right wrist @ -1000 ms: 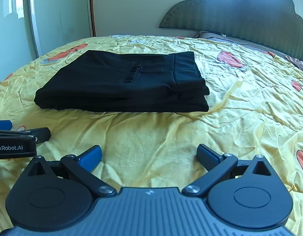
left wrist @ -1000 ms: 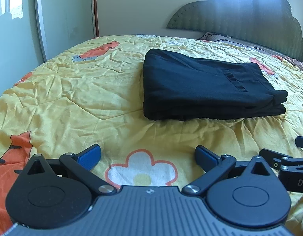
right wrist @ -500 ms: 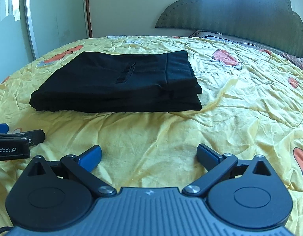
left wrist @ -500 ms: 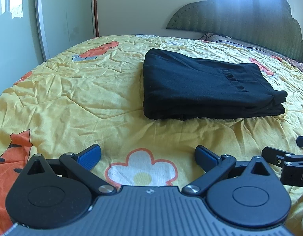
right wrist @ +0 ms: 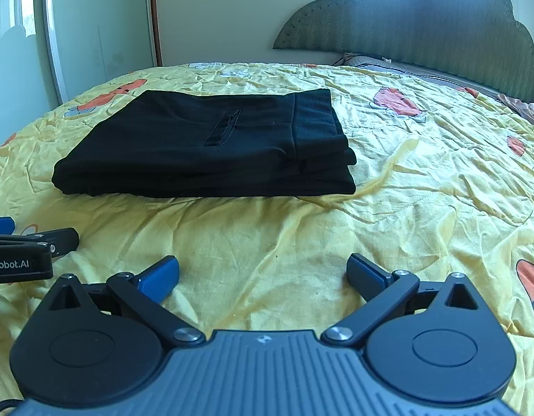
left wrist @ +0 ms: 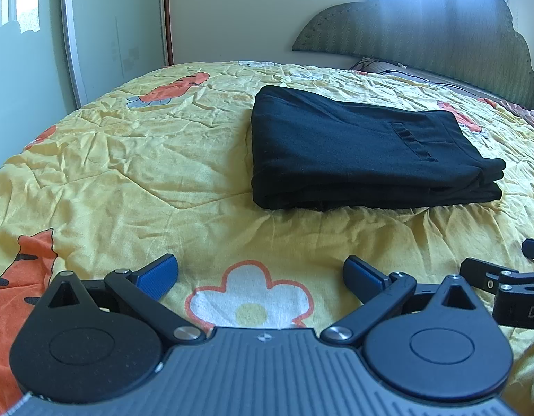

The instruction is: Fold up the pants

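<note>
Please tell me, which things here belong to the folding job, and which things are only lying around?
Belong to the job:
black pants, folded in a stack on the bedspread
left gripper, jaws open
right gripper, jaws open

Only around:
yellow bedspread
headboard
pillow

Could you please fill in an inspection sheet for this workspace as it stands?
Surface: yellow bedspread, wrinkled, flower print.
Job's things: black pants folded into a flat stack, lying apart from both tongs.
Clutter: nothing seen.
Grippers: left tongs open, empty; right tongs open, empty; both low over the bedspread.
Cables: nothing seen.
Surroundings: padded headboard, pillow, bright window, wardrobe door.
</note>
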Tool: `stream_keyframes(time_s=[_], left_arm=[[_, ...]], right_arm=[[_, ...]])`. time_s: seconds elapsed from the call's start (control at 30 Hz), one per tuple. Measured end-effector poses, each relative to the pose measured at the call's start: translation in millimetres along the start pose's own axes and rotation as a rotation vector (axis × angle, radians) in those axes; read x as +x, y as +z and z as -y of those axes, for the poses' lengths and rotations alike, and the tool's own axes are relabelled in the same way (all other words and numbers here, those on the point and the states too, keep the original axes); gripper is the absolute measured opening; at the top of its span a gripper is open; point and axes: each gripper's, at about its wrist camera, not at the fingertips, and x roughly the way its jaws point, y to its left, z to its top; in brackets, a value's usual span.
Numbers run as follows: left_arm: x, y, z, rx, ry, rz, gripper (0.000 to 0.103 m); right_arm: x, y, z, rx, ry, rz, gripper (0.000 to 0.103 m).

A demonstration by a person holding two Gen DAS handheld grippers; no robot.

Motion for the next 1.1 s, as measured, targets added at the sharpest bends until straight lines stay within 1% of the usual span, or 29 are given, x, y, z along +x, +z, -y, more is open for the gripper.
stream_keyframes(time_s=[0.4, 0.53, 0.63, 0.73, 1.1], left_arm=[[-0.2, -0.3, -0.3, 0.001, -0.002, 0.000, 0.103], [-0.3, -0.3, -0.2, 0.001, -0.001, 0.000, 0.103], [-0.3, -0.2, -0.2, 0.001, -0.002, 0.000, 0.103], [-0.2, -0.1, 0.0, 0.001, -0.002, 0.000, 0.103], [-0.1, 0.0, -0.2, 0.002, -0.001, 0.000, 0.103]], right_arm=[[0.6, 0.2, -1.7, 0.006, -0.009, 0.001, 0.103], [-0.1, 0.0, 1.9, 0.043, -0.032, 0.009, 0.103], [2.0, 1.1, -2.8, 0.014, -0.042, 0.000, 0.103], [2.2, 1.5, 0.0, 0.023, -0.032, 0.000, 0.103], [1.4, 0.9, 0.3, 0.021, -0.033, 0.001, 0.103]])
